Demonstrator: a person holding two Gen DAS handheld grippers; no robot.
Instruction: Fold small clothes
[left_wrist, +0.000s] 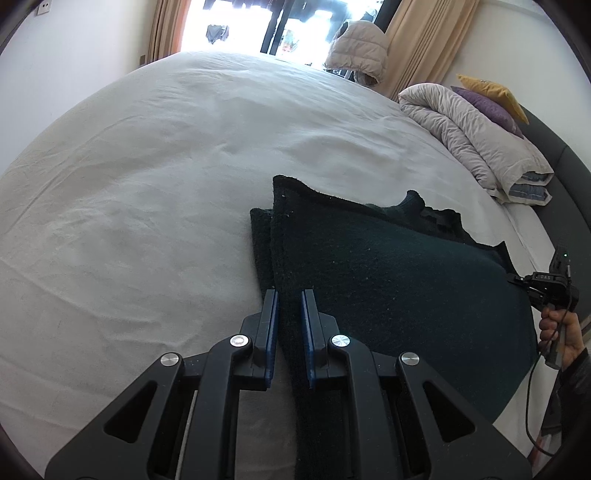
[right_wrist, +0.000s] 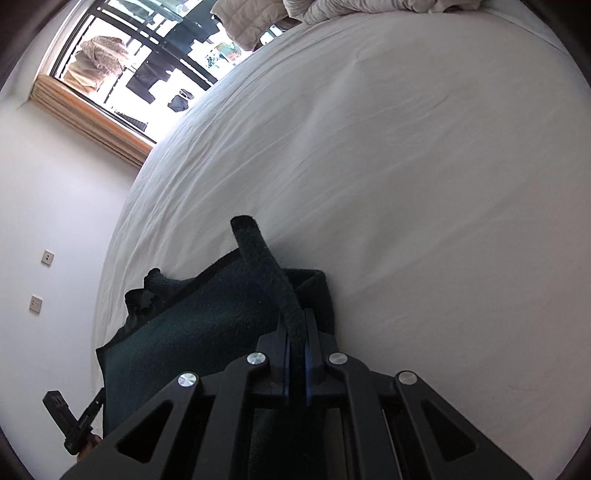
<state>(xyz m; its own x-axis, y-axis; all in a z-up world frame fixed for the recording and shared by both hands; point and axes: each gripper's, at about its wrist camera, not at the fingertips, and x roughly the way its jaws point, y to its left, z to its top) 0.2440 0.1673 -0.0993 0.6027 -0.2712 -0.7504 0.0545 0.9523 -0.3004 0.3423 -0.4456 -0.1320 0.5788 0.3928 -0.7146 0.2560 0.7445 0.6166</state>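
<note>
Between both tools' pads, the dark garment (left_wrist: 388, 280) hangs over the bed (left_wrist: 147, 184).

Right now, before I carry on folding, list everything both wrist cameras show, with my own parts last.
dark green knit garment: 1, partly folded, on the bed, near side.
bed sheet: 1, white, wrinkled, covers the mattress.
duvet: 1, pale grey, bundled at the headboard end.
cushions: 2, purple and yellow, on the duvet.
puffer jacket: 1, beige, by the window.
curtains: beige, beside the window.
wall sockets: 2, white wall.
left gripper: jaws around a garment edge, a gap showing.
right gripper: shut on a garment strip.
</note>
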